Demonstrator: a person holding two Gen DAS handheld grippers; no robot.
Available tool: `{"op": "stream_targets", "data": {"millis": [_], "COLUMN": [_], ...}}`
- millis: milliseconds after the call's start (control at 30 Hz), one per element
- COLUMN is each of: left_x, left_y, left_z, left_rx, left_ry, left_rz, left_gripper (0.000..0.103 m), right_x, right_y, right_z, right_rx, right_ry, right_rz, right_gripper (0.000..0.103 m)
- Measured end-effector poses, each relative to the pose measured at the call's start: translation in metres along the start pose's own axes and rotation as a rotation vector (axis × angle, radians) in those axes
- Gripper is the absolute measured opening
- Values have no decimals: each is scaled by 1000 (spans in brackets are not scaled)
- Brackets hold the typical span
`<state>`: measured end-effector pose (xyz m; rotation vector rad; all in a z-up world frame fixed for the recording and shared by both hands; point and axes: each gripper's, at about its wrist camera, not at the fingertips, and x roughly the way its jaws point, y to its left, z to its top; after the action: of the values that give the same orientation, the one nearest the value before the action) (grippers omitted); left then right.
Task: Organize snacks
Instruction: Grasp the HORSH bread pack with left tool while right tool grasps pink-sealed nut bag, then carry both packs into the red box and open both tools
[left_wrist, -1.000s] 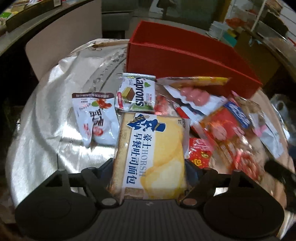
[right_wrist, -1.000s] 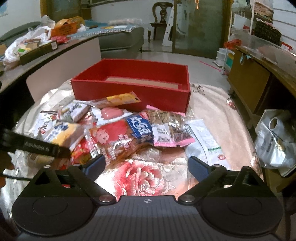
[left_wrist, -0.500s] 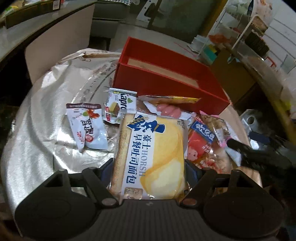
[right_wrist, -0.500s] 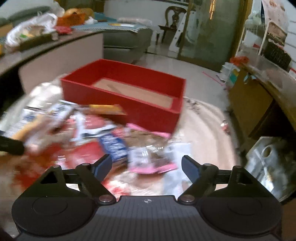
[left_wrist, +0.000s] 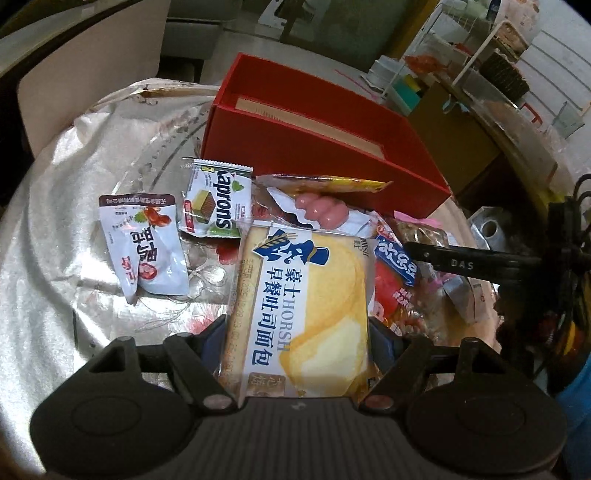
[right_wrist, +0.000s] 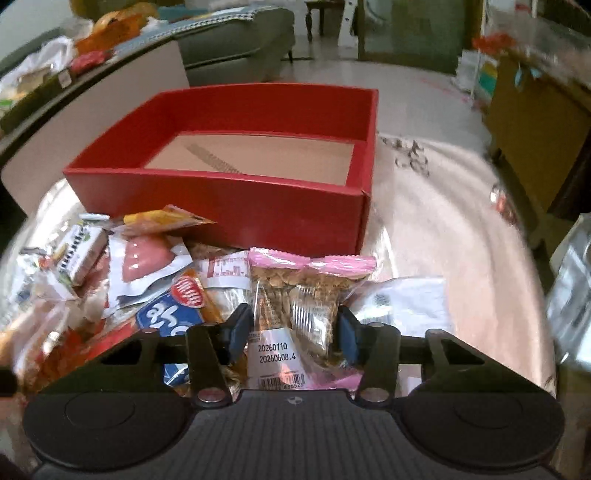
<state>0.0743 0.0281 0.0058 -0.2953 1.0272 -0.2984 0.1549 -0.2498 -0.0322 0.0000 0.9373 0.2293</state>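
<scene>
- While my left tongs (left_wrist: 297, 334) clamp the bread pack (left_wrist: 299, 306), the red box (left_wrist: 332, 147) sits ahead.
- My right tongs (right_wrist: 295, 328) pinch the pink-topped seed bag (right_wrist: 295, 295), just before that box (right_wrist: 229, 192).

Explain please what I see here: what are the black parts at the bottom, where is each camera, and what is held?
No robot: a person holds two hand grippers, each carrying a camera that looks along its fingers. In the left view, the left gripper is shut on a yellow bread packet. In the right view, the right gripper closes around a pink-topped seed bag. More snacks lie on the table, such as a green wafer packet. Behind them stands a red box with nothing visible inside.
</scene>
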Motion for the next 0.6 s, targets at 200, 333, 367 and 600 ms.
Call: {"op": "stream_targets", "data": {"millis": [200, 333, 367, 600], "left_x": [-10, -22, -26, -26], "left_y": [-6, -9, -12, -34], "left_z": [1, 6, 9, 49], "left_rx": [16, 0, 2, 42], "left_ry": [-43, -92, -116, -229], "left_rz": [-28, -52, -55, -46], "left_gripper": [70, 70, 70, 70], "right_x": [-29, -57, -63, -83], "right_y": [0, 2, 3, 5], "right_z": [-7, -6, -4, 31], "right_rx": [33, 54, 52, 52], "right_ry": [-37, -95, -106, -211], "right_rz": [41, 67, 73, 113], "right_gripper": [49, 49, 49, 49]}}
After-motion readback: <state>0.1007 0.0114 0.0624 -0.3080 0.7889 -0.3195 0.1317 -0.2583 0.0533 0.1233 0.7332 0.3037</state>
